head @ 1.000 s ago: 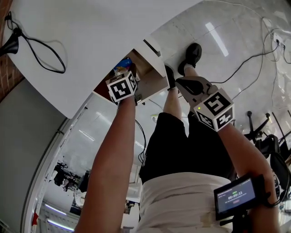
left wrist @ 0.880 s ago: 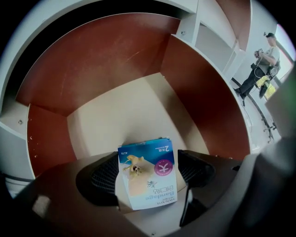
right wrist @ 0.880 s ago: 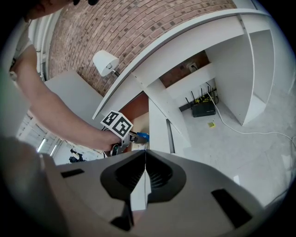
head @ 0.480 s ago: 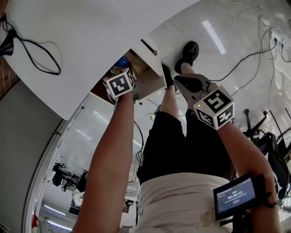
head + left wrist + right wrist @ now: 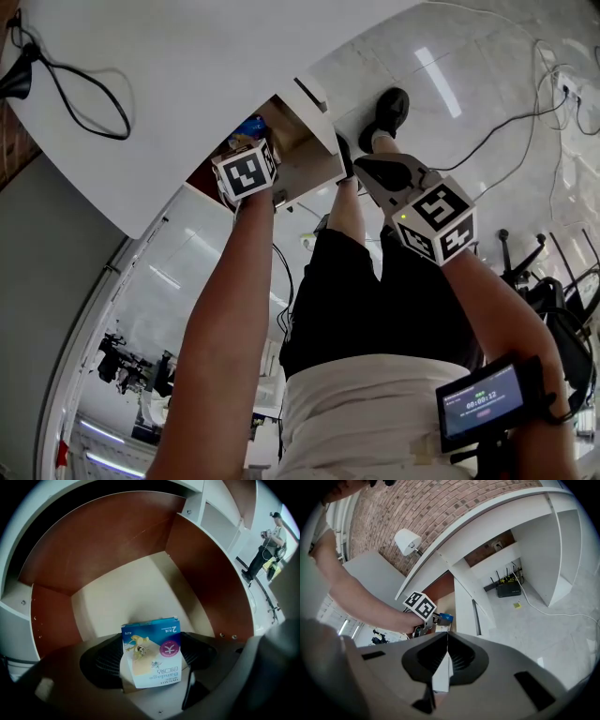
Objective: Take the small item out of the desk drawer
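Clamping the small box (image 5: 151,644) between its jaws, the left gripper (image 5: 150,660) holds it over the open drawer (image 5: 201,573); only lifting it clear seems left. The right gripper (image 5: 446,651) hangs apart, jaws together on nothing.

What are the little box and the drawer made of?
Box: likely thin cardboard with a printed, perhaps slightly glossy finish; it has flat faces and sharp folded edges.
Drawer: probably laminated board, with reddish-brown matte walls and a pale floor; its flat panels are joined with visible screws.
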`<state>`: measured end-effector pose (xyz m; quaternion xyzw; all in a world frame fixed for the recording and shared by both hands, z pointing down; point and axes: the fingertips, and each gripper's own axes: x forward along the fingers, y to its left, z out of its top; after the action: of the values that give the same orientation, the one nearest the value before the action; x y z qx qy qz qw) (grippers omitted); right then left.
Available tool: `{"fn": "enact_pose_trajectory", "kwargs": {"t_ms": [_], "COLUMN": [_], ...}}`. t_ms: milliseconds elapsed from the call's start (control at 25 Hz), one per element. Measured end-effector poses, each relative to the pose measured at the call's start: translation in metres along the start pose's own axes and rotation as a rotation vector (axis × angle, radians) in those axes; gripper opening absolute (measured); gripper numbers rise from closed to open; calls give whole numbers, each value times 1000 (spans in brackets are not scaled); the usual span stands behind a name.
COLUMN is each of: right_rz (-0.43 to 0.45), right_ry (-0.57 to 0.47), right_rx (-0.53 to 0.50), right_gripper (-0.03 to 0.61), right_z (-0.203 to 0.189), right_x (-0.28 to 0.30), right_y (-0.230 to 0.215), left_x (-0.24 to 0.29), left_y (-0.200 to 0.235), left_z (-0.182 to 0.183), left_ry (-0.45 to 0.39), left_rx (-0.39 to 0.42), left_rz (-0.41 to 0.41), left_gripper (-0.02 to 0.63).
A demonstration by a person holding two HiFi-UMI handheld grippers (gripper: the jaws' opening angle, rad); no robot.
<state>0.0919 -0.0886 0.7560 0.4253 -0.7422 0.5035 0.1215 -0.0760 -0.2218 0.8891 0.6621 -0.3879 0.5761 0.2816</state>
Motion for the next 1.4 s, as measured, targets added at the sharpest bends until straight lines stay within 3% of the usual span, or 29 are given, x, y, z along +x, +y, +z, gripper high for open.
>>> {"fn": "enact_pose_trajectory", "kwargs": {"t_ms": [680,1120,1400], "right_rz": [-2,-19,-43], "right_ry": [36,89,100], "right_rx": [-79,-130,-107], "right_gripper": [6,6,6], "right_z": [4,-7,-5], "right_x": [13,15,-5], "right_y": [43,72,82], "left_x": [-43,-88,-124], "left_y": [9,13,19], "left_z": [-12,-14,-20], "left_ry": [-105,-189,-226], "left_rx": [0,-76,-91], "left_rz": [-58,-114,-114], "left_gripper": [377,377,377]}}
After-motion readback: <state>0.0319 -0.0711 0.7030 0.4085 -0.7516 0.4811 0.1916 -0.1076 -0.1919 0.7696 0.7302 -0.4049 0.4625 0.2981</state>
